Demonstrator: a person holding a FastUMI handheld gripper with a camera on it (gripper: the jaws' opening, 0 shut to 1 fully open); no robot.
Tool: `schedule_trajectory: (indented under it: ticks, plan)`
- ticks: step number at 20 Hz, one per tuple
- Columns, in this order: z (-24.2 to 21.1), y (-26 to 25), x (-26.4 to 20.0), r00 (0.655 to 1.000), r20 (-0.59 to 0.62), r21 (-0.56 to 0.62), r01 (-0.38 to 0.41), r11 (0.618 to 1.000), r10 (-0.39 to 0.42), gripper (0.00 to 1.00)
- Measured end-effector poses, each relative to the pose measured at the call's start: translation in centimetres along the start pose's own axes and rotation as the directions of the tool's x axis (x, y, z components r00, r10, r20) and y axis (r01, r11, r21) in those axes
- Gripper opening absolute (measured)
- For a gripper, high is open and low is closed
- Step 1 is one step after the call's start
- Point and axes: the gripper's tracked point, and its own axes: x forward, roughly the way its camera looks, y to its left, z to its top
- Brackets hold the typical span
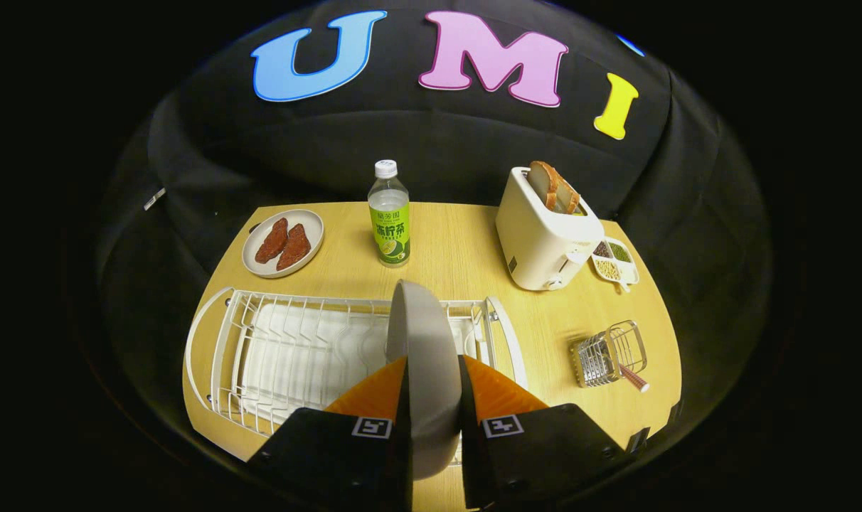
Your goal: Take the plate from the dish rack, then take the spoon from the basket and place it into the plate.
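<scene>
Gripper (434,384) clamped on plate (424,370), both fingers pressing its faces. Plate upright on edge, rim pointing straight ahead, over dish rack (260,355). Beyond fingers, to the side: basket (609,352) lying tipped, spoon (634,378) handle protruding. Farther back: bottle (389,213), toaster (545,235).

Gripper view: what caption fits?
Gripper jaws clamp the upright plate over the dish rack.

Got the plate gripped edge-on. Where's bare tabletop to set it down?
The gripper is shut on the plate. The widest bare patch lies between the dish rack, green-label bottle, toaster and wire basket. It is crowded by the toaster, against the divided snack dish.
</scene>
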Motion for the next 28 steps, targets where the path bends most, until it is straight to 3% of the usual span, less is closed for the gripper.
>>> schedule_trajectory:
  ticks: [11, 17, 19, 23, 28]
  plan:
    - [1.6, -1.1, -0.5, 0.994, 0.028, 0.007, 0.109, 0.994, -0.109, 0.31]
    - [2.3, -2.1, -1.3, 0.991, 0.048, 0.011, 0.127, 0.992, -0.127, 0.31]
    - [1.9, -2.2, -1.8, 0.994, 0.042, 0.043, 0.097, 0.994, -0.099, 0.25]
    - [0.8, -4.3, -2.8, 0.996, 0.041, 0.071, 0.074, 0.995, -0.077, 0.24]
    - [0.1, -7.6, -6.2, 0.995, 0.093, 0.147, -0.043, 0.988, 0.030, 0.24]
